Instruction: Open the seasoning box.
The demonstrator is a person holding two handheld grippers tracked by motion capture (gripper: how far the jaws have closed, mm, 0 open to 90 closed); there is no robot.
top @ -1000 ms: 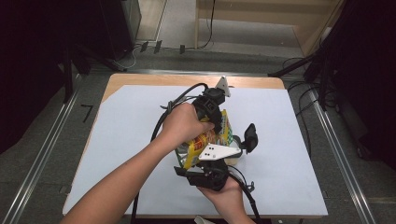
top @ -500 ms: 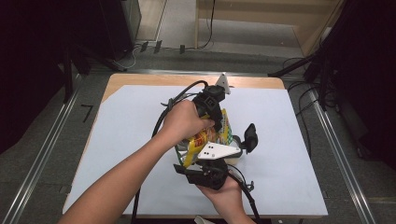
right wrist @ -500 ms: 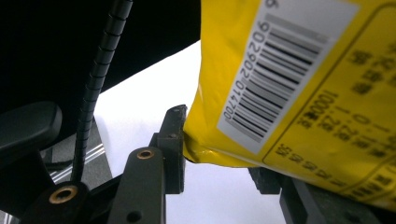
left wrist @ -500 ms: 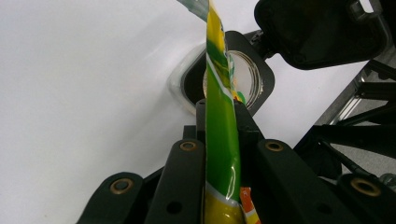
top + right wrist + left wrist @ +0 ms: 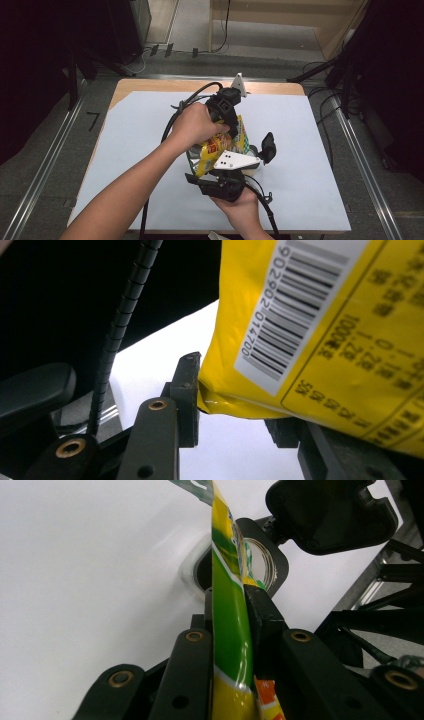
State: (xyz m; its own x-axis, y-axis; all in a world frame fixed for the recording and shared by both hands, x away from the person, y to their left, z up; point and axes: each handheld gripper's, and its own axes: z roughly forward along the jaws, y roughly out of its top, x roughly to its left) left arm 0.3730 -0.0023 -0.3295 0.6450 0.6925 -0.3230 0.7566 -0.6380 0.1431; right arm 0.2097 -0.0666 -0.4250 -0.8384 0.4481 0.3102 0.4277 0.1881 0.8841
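Both grippers grip one yellow bag (image 5: 219,147) held above the white table (image 5: 310,150). Left gripper (image 5: 226,111) pinches the bag's thin edge (image 5: 227,630), though its jaws have just been easing apart. Right gripper (image 5: 222,182) has its jaws closed on the bag's lower corner (image 5: 235,400). From above, the bag's long axis seems to run from the right gripper away toward the left gripper, roughly front to back.

Overhead view — gripper views close on packet (image 5: 220,150)

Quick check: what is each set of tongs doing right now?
Left tongs: closed on the yellow snack bag, jaws just easing open.
Right tongs: closed on the bag's bottom corner.
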